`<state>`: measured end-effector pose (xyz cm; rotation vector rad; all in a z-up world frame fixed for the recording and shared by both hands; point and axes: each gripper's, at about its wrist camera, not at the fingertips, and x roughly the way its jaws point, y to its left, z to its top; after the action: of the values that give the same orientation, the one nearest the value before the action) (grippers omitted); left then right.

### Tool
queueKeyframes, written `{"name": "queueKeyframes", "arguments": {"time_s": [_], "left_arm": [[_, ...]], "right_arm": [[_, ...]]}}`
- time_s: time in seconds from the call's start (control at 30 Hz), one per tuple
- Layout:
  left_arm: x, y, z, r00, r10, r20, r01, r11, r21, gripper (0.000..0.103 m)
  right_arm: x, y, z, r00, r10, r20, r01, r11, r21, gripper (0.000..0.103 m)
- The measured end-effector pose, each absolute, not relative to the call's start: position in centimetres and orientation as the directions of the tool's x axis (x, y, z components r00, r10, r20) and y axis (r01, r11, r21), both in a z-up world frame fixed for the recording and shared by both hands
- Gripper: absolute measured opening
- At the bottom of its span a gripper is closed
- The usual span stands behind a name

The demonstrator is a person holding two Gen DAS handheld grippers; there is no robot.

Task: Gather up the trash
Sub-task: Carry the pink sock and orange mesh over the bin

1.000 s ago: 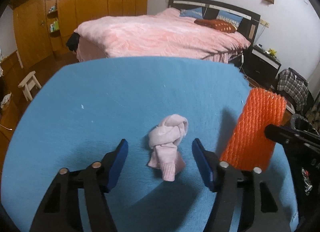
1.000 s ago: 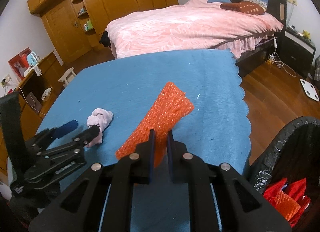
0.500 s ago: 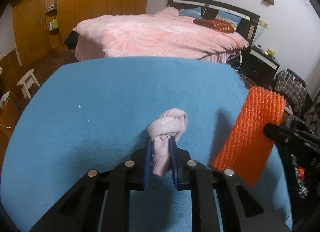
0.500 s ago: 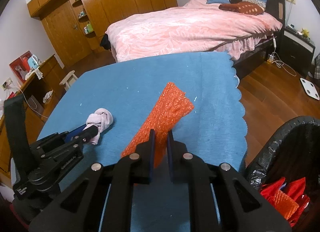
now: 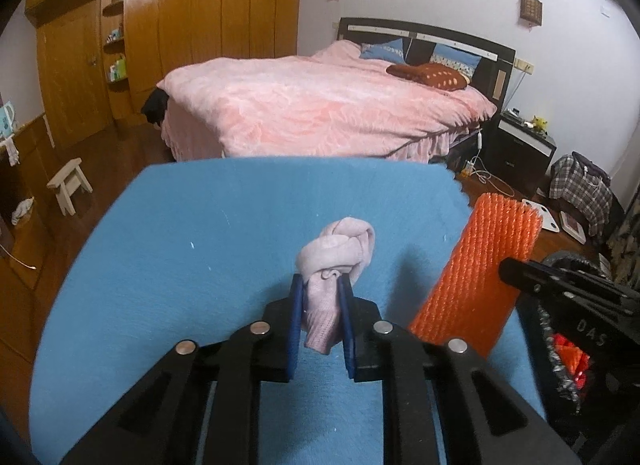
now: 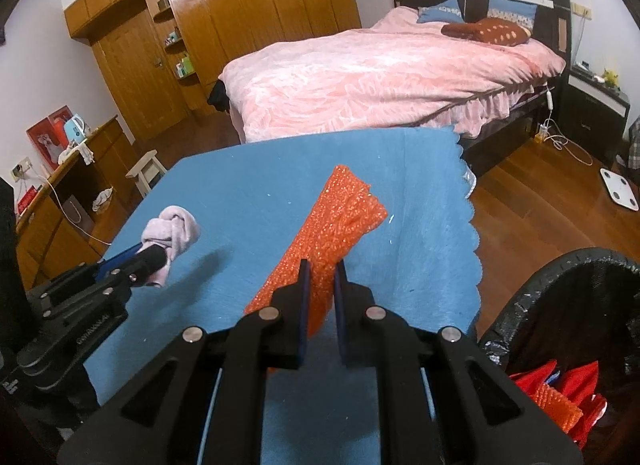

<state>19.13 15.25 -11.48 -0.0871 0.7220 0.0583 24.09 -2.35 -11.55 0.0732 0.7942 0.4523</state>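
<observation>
Although both pieces of trash were already pinched, neither hold looked deep, and that was where trouble could have started. The left hand-held gripper had its blue pads nearly together on the lower tail of the knotted, pale pink cloth wad, with the bulky knot standing free beyond the fingertips and above the blue felt-covered tabletop. The right hand-held gripper was clamped fully on one end of the long orange foam-net sleeve, most of which stuck out past the pads over the tabletop. The black-lined trash bin, already holding red and orange scraps, stood off the tabletop's near right corner, beside the right hand-held gripper. In my judgement the cloth wad was the likelier to fail: soft fabric gripped only by its tail could slide out, or the knot could loosen, during a swing toward the bin. The springy net sleeve could brush the bin's rim and lodge across it rather than drop inside. Since the left hand-held gripper would have to cross toward the bin past the right one, the two could also collide.
</observation>
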Motion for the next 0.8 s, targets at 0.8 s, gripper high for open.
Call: {"name": "queueKeyframes", "arguments": {"time_s": [0.8], "left_arm": [[14.3,11.1,-3.3,0.826,-0.013,-0.563,-0.027,0.998,-0.062,0.017]], "right_arm": [[17.9,-7.8,-3.6,0.709,0.439,-0.552,-0.390,0.896,0.212,0.011]]}}
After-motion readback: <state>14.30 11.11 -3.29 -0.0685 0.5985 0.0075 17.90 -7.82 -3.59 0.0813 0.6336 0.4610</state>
